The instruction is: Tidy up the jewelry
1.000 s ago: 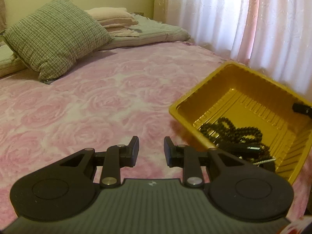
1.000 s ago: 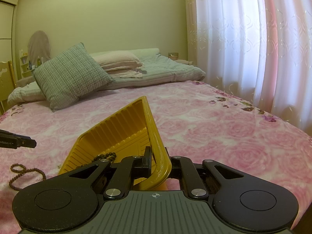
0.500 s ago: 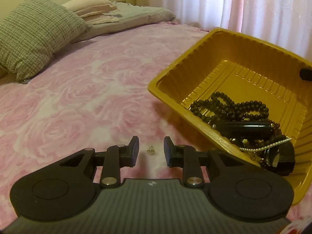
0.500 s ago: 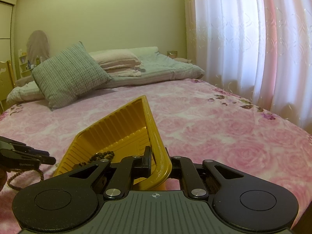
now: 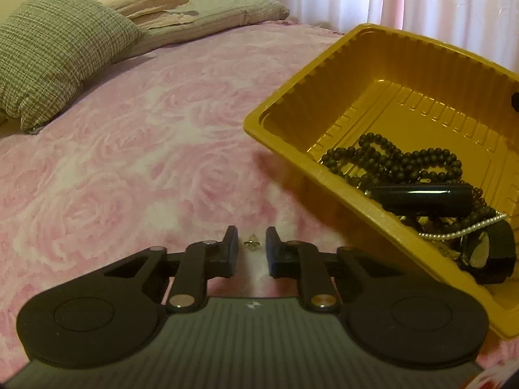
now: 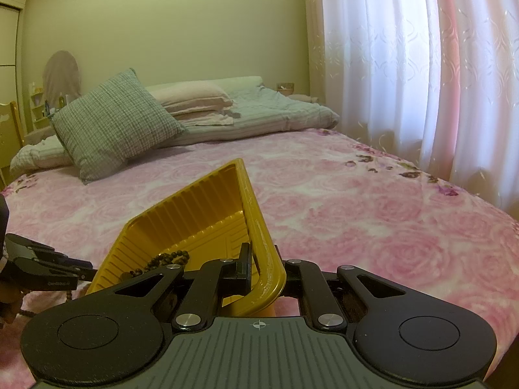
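Note:
A tiny metal stud earring (image 5: 252, 245) lies on the pink rose bedspread (image 5: 129, 168). My left gripper (image 5: 251, 232) is lowered over it, jaws closing, and a gap shows on each side of the stud. Just to the right, the yellow plastic tray (image 5: 356, 97) sits tilted and holds black bead strands (image 5: 399, 159), a black bangle (image 5: 421, 199), a pearl string (image 5: 464, 230) and a black band (image 5: 489, 256). My right gripper (image 6: 266, 259) is shut on the tray's (image 6: 201, 214) near rim. In the right wrist view the left gripper (image 6: 48, 269) shows at the far left.
A checked green cushion (image 5: 55, 55) and folded blankets (image 5: 201, 9) lie at the head of the bed. White curtains (image 6: 421, 81) hang along the right side. A brown bead strand (image 6: 69, 293) lies on the bedspread under the left gripper. A wooden chair (image 6: 13, 123) stands far left.
My left gripper has dropped toward the bedspread beside the tray, the earring has come between its fingers, and the fingers have narrowed. The right gripper and tray have stayed put.

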The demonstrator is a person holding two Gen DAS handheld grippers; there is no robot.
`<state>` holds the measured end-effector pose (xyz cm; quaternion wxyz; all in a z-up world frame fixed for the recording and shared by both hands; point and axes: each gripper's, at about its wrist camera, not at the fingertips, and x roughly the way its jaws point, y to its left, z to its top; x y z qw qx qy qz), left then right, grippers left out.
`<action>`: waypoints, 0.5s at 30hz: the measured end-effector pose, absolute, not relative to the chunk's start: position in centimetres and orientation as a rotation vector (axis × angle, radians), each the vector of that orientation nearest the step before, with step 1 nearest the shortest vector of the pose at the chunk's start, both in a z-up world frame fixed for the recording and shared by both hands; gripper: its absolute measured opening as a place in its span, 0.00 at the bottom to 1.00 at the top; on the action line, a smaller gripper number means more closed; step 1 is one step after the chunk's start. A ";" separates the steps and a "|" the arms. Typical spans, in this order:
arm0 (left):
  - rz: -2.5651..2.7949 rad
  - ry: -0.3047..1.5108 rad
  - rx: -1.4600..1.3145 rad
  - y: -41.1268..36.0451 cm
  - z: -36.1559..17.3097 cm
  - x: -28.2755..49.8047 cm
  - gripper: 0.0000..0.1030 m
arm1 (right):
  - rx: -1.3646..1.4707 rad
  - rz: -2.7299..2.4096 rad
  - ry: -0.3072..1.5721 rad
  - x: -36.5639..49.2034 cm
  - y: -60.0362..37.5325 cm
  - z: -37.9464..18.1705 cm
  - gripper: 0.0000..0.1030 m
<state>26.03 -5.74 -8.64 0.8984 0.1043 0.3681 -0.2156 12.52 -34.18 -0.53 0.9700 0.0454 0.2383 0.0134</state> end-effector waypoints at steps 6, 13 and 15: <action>-0.440 0.773 0.199 -5.3 -8.4 25.8 0.08 | 0.096 0.028 0.481 12.5 -34.2 -0.5 0.09; -0.438 0.717 0.152 -4.4 -5.1 24.1 0.08 | 0.093 0.031 0.477 12.6 -34.4 -0.5 0.09; -0.446 0.694 0.142 -4.3 -3.8 23.5 0.08 | 0.090 0.032 0.477 12.6 -34.5 -0.4 0.09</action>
